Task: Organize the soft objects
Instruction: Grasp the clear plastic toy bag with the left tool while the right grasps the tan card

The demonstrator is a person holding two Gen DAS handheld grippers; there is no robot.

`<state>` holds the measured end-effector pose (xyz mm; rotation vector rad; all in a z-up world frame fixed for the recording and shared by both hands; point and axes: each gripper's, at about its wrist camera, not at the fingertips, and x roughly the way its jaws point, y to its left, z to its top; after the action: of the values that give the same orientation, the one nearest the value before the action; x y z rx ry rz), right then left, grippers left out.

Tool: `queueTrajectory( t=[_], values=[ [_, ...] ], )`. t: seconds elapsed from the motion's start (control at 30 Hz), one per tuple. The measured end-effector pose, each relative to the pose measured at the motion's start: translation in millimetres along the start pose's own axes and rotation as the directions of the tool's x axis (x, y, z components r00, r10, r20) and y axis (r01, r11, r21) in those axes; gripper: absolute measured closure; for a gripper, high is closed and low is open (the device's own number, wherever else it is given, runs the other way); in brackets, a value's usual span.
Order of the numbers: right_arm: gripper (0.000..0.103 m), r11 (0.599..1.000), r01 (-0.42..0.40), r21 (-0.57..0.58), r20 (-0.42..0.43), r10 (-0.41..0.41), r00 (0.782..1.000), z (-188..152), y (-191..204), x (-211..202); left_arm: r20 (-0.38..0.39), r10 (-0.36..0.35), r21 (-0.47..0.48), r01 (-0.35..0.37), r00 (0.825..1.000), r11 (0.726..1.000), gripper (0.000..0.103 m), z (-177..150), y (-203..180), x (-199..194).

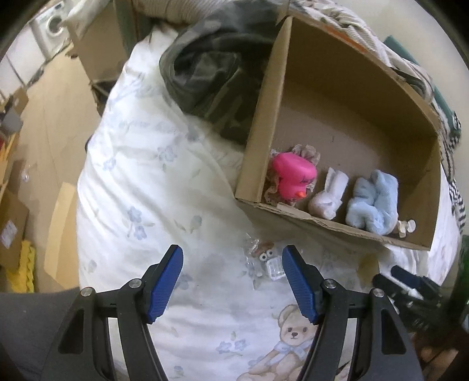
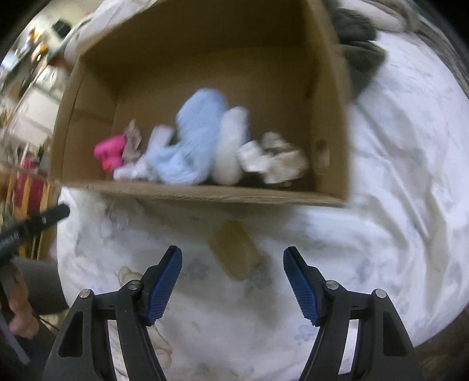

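Observation:
A cardboard box stands on a white floral bedsheet. In it lie a pink duck toy, a white rolled cloth and a light blue fluffy cloth. My left gripper is open and empty over the sheet, just short of a small clear packet with googly eyes. In the right wrist view the box holds the pink duck, the blue cloth, a white cloth and a beige cloth. My right gripper is open, empty, near a tan sponge-like block.
A dark camouflage garment lies on the bed left of the box. Cardboard boxes and a washing machine stand on the floor at left. The other gripper's tip shows at right. A teddy bear print is on the sheet.

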<state>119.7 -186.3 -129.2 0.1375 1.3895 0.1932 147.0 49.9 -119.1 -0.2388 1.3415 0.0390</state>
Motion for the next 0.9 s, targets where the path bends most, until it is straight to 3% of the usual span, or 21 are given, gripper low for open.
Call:
queueTrajectory(
  t=[0.1,0.2,0.33,0.53,0.63,0.7,0.77,0.9],
  values=[
    [0.028,0.998,0.018,-0.052,-0.026,-0.019,0.999,0,11,11,-0.042,-0.007,0.020,0.008,0.999,1.000,0.036,-1,-9,14],
    [0.036,0.998,0.015,-0.055,-0.056,-0.018,0.998,1,13,20,-0.085,-0.008,0.059,0.013,0.996,0.998,0.036,-3,-24,32],
    [0.036,0.999,0.016,-0.043,-0.064,-0.019,0.998,3,11,23,-0.071,0.032,0.114,-0.024,0.997,0.993,0.036,-4,-41,43],
    [0.037,0.999,0.007,-0.041,-0.074,-0.010,0.997,7,0,27,-0.112,0.091,0.142,-0.075,0.989,0.987,0.036,-5,-51,65],
    [0.051,0.999,0.020,-0.047,-0.077,-0.024,0.997,9,-1,31,-0.107,0.106,0.152,-0.089,0.989,0.984,0.036,0,-53,69],
    [0.063,0.999,0.027,-0.045,-0.078,-0.030,0.996,9,-1,30,-0.104,0.103,0.169,-0.084,0.989,0.982,0.044,1,-57,69],
    [0.069,0.998,0.038,-0.051,-0.077,-0.042,0.996,9,-3,30,-0.113,0.092,0.177,-0.071,0.989,0.982,0.060,-1,-60,71],
    [0.081,0.997,0.050,-0.056,-0.067,-0.054,0.996,6,-9,30,-0.116,0.084,0.181,-0.062,0.990,0.982,0.071,0,-63,72]
  ],
)
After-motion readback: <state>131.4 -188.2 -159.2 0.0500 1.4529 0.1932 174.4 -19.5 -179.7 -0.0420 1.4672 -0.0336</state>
